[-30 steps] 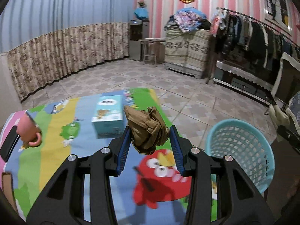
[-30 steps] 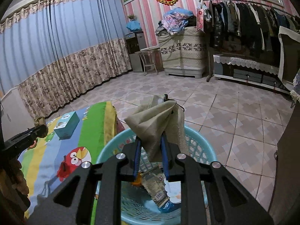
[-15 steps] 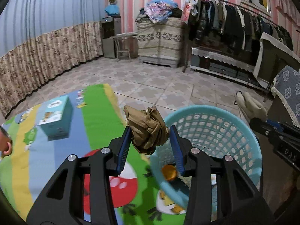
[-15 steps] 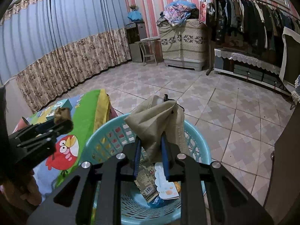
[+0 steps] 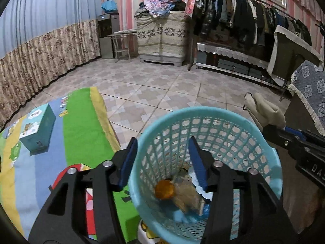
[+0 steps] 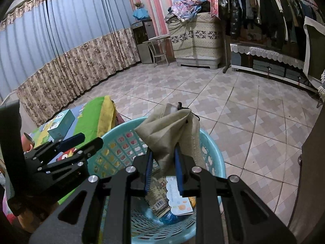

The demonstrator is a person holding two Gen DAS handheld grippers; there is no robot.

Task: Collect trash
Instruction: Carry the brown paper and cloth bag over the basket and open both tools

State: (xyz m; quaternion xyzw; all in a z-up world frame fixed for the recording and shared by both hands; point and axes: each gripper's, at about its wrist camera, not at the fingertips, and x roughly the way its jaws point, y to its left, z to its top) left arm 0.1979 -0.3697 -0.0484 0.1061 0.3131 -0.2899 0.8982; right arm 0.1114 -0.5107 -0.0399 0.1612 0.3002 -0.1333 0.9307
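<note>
Now the right hand-held gripper [image 6: 162, 168] pinches a beige cloth [image 6: 170, 130] directly above the mouth of the turquoise basket [image 6: 213, 154], pointing steeply down, so the drop is straight below it. Its folds stand upward past the fingertips. Left hand-held gripper [image 5: 162, 160] straddles the near rim; its jaws have just been opening and stand spread, nothing between them. Wrappers [image 5: 189, 195] and an orange lid [image 5: 165, 189] lie in the basket's bottom.
</note>
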